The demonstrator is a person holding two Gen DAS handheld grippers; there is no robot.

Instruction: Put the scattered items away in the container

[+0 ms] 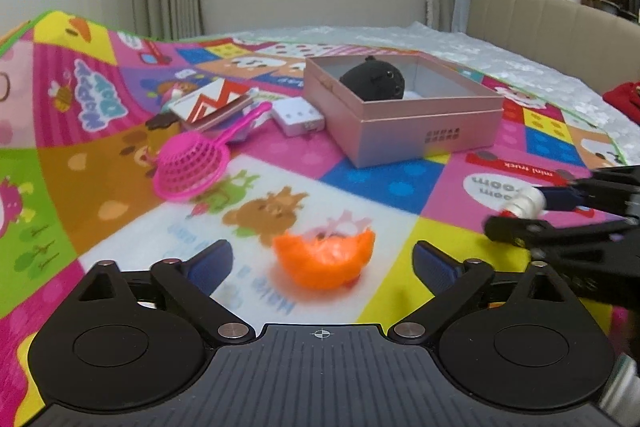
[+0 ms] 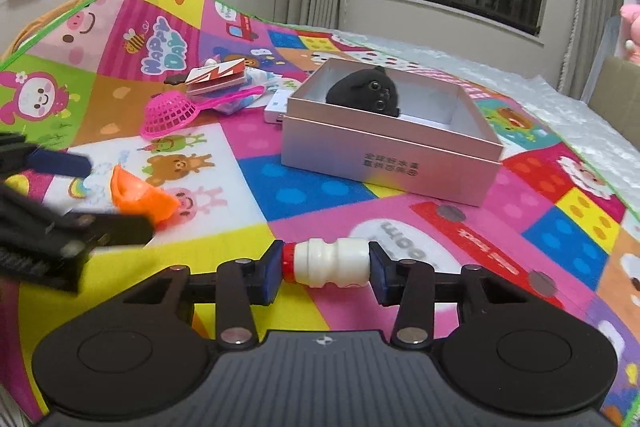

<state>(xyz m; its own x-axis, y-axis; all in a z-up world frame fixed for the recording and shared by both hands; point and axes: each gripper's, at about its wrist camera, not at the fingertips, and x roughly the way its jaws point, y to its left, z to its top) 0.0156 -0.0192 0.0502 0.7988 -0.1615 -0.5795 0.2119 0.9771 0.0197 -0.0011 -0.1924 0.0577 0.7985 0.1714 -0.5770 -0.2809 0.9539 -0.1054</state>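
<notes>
Two grippers, one bottle (image 2: 328, 262) held.
Right gripper (image 2: 325, 267) jaws pinch it endwise; left gripper (image 1: 322, 261) jaws spread, seemingly flanking the blurred orange toy (image 1: 325, 259).

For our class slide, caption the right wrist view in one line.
Right tongs clamp a small white plastic bottle endwise above the colourful mat, pink box beyond.

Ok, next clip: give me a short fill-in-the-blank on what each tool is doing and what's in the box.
1. The right tool is shut on a small white ____ with a red cap.
2. The only thing inside the pink box is a ____ plush toy.
3. The left tool stands open around an ____ toy on the play mat.
4. The pink strainer lies ____ the box.

Missing words: bottle; black; orange; outside
</notes>
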